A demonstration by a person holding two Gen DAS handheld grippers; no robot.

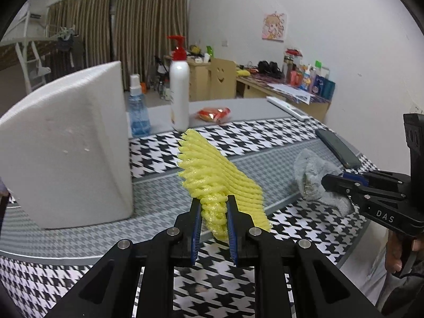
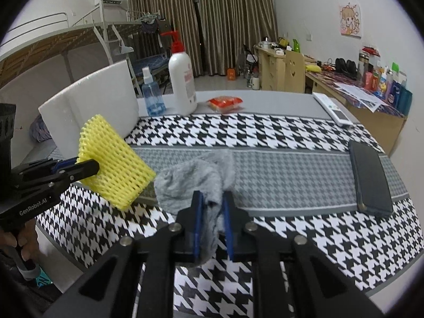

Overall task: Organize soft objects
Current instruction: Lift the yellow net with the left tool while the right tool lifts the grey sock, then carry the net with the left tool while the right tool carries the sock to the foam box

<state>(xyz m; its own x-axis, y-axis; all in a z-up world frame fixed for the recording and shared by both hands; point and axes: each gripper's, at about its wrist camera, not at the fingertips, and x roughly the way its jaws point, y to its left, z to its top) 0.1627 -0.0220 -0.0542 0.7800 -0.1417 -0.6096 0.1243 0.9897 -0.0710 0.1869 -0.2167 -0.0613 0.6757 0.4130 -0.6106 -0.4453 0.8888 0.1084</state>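
Note:
My left gripper [image 1: 213, 204] is shut on a yellow foam net sleeve [image 1: 212, 169] and holds it up above the houndstooth table cloth. The sleeve also shows in the right wrist view [image 2: 114, 159] with the left gripper [image 2: 87, 168] at its near edge. My right gripper [image 2: 213, 198] is shut on a grey fuzzy sock [image 2: 193, 182], which bunches up ahead of the fingers over the grey band of the cloth. In the left wrist view the sock [image 1: 312, 175] hangs from the right gripper [image 1: 331, 182] at the right.
A white foam block [image 1: 69, 145] stands at the left. Behind it are a blue spray bottle [image 1: 137, 111], a white pump bottle [image 1: 179, 90] and a red snack packet [image 1: 214, 114]. A dark phone [image 2: 371, 180] and a white remote [image 2: 332, 108] lie at the right.

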